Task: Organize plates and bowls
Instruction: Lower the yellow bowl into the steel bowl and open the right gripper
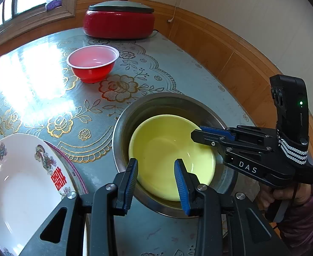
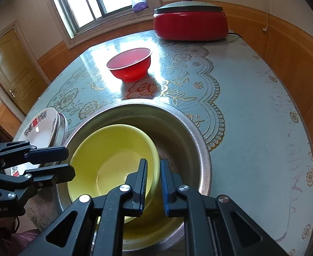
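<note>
Inside the steel basin (image 2: 199,140) on the table (image 2: 252,111), a round yellow bowl (image 2: 113,155) sits mouth up, slightly tilted. Right gripper (image 2: 153,183) clamps its right rim. Left gripper (image 1: 156,177) straddles its near rim, fingers apart.

On the table I count three bowls: one red plastic bowl (image 1: 92,63), one yellow bowl (image 1: 169,155) and one steel basin (image 2: 190,132), the yellow one sitting inside the basin. I count two plates: one white decorated plate (image 1: 22,183) stacked on a second plate (image 2: 62,125), of which only the rim shows. One red lidded cooker (image 2: 190,21). I hold two grippers.
</note>
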Tool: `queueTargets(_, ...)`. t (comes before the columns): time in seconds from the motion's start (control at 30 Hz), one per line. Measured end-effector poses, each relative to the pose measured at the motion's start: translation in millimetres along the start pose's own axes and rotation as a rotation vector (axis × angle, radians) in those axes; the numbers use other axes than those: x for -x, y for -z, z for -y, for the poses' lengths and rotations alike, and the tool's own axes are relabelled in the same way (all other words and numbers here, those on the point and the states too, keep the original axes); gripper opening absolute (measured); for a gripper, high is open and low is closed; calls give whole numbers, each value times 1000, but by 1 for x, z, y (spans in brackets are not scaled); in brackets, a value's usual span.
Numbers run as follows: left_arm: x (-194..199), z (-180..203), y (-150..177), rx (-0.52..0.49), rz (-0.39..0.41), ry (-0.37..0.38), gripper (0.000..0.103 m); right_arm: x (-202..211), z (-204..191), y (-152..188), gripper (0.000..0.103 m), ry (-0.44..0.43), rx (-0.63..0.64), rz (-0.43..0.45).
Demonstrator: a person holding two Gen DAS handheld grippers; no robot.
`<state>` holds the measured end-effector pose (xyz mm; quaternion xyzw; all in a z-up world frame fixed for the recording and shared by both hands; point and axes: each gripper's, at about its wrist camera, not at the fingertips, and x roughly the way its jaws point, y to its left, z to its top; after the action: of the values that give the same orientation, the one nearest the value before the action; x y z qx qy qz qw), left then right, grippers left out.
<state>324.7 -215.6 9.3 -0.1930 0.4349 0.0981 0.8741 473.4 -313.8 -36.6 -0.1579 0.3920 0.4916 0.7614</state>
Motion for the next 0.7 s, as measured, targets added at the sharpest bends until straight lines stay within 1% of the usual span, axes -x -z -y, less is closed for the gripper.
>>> queueTargets(0.1,-1,0,-1,1,0,-4,36,-4,1,-2,7,1,-11,6)
queueTargets(0.2,0,-1,-3,5,4,-15,36,-5,0,-3,7,11,-8,6)
queueTargets(0.27,2,-3,-3,10,12,-15,36,-4,3,-4,8,-5,-20,3)
queueTargets(0.3,3,-4,-3,13,16,-15,38,-3,5,-3,9,-18,-29,6)
queueTargets(0.33,5,-5,-2,15,21,-23,42,0,6,-3,14,-26,-32,11)
queueTargets(0.37,7,-7,-2,18,27,-33,46,3,7,-4,25,-25,-34,19)
queueTargets(0.4,8,-10,-2,22,33,-39,47,7,9,-4,27,-21,-38,26)
queueTargets(0.47,10,-16,-2,41,35,-39,46,14,11,-5,27,-23,-41,41)
queueTargets(0.5,12,-20,-2,49,36,-40,46,18,11,-4,27,-5,-33,46)
queueTargets(0.7,17,-31,2,60,38,-39,45,31,10,6,27,5,8,38)
